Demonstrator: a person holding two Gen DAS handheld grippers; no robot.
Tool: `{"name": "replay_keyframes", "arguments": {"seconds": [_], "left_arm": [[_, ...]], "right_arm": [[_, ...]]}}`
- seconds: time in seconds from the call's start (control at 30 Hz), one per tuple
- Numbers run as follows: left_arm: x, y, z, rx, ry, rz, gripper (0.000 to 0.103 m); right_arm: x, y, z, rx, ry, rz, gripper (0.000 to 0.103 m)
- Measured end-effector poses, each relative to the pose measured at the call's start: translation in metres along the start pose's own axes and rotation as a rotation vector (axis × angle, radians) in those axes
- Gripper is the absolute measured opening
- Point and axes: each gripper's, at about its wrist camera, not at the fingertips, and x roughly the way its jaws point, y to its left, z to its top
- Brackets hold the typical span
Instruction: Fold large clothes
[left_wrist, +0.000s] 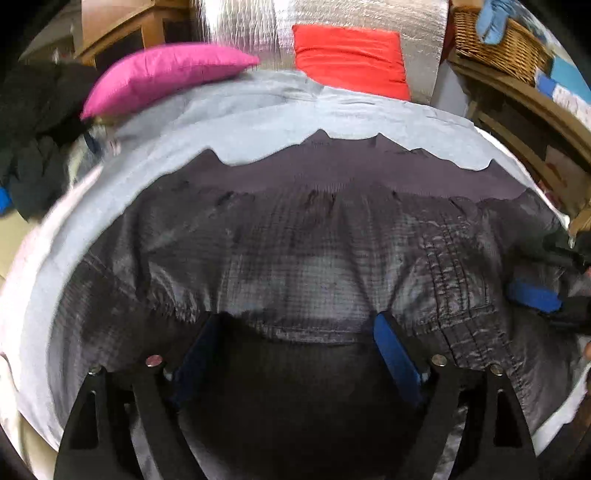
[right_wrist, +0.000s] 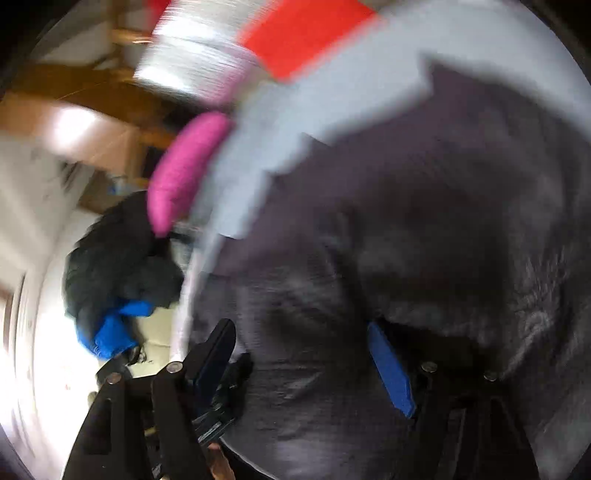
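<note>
A large dark grey jacket (left_wrist: 314, 236) with a ribbed hem lies spread on a pale blue sheet (left_wrist: 258, 122). My left gripper (left_wrist: 295, 325) is open, its blue-padded fingers set wide over the jacket's near edge. The right gripper shows at the right edge of the left wrist view (left_wrist: 535, 295), on the jacket's side. In the blurred right wrist view the jacket (right_wrist: 406, 229) fills the frame, and my right gripper (right_wrist: 299, 339) is open with fabric lying between its spread fingers.
A pink pillow (left_wrist: 162, 74) and a red pillow (left_wrist: 351, 59) lie at the far side of the sheet. A pile of dark clothes (left_wrist: 33, 147) with a blue piece (right_wrist: 110, 328) sits to the left. A wicker basket (left_wrist: 495, 40) stands on wooden furniture at the right.
</note>
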Motion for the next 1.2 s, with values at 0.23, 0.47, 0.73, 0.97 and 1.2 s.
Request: {"name": "replay_keyframes", "arguments": {"seconds": [0.23, 0.47, 0.73, 0.97, 1.2], "left_arm": [[-0.027, 0.02, -0.006, -0.065, -0.015, -0.038, 0.087], [-0.028, 0.015, -0.02, -0.035, 0.002, -0.007, 0.087], [-0.06, 0.023, -0.029, -0.045, -0.048, -0.009, 0.087], [-0.045, 0.027, -0.036, -0.056, 0.011, 0.006, 0.087], [-0.053, 0.035, -0.043, -0.069, -0.015, 0.02, 0.089]], "right_arm": [[-0.038, 0.033, -0.024, -0.099, -0.079, 0.002, 0.08], [-0.014, 0.017, -0.046, -0.12, -0.041, -0.095, 0.081], [-0.04, 0.05, -0.073, -0.229, -0.082, -0.084, 0.081], [-0.02, 0.038, -0.075, -0.194, -0.062, -0.144, 0.081], [-0.024, 0.042, -0.079, -0.264, -0.093, -0.215, 0.082]]}}
